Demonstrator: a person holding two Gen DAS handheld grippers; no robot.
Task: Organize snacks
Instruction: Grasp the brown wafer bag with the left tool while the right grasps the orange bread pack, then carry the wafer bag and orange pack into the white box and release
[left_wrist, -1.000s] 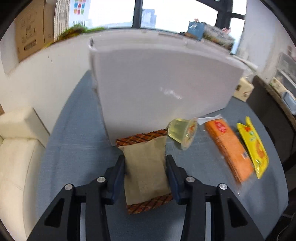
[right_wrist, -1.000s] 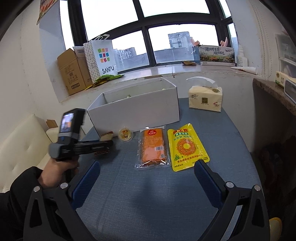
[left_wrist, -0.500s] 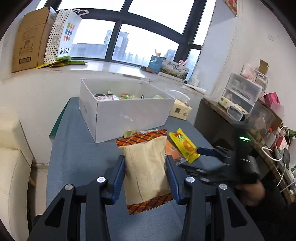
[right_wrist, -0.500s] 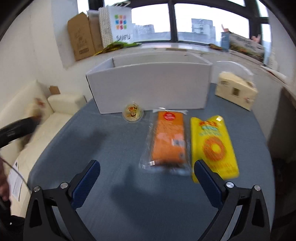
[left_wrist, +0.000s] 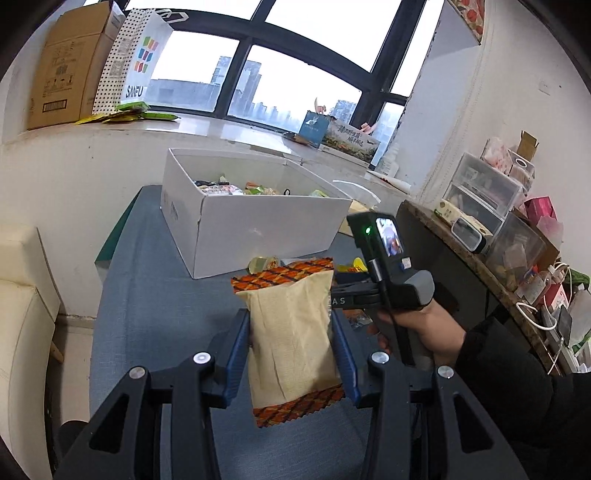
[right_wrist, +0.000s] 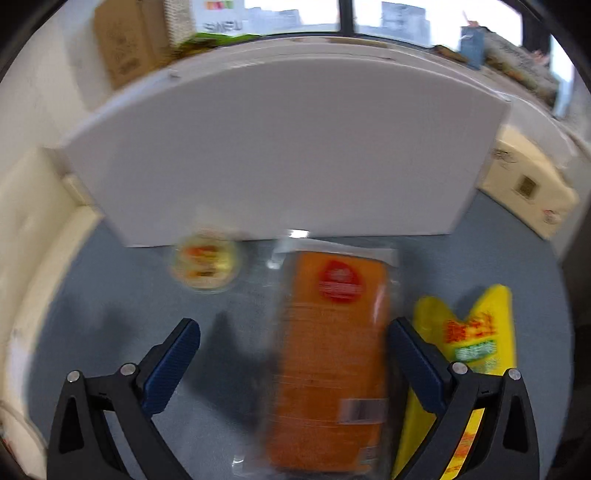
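Note:
My left gripper (left_wrist: 291, 328) is shut on a tan snack bag (left_wrist: 291, 332) with orange plaid ends, held in the air above the blue table. A white box (left_wrist: 258, 225) with several snacks inside stands beyond it. My right gripper (right_wrist: 293, 336) is open, low over the table, its jaws on either side of an orange cracker pack (right_wrist: 332, 354). A yellow snack bag (right_wrist: 476, 339) lies to the pack's right. A jelly cup (right_wrist: 205, 264) lies on its left by the white box (right_wrist: 288, 147). The right gripper's body also shows in the left wrist view (left_wrist: 384, 280).
A tissue box (right_wrist: 528, 184) sits at the table's right. A cream sofa (left_wrist: 22, 325) is on the left. A dark shelf (left_wrist: 480, 258) with bins stands on the right. Cardboard boxes and a paper bag (left_wrist: 140, 62) are on the windowsill.
My left gripper has lifted the tan bag up off the table and back from the box. My right gripper has moved down and forward over the orange pack.

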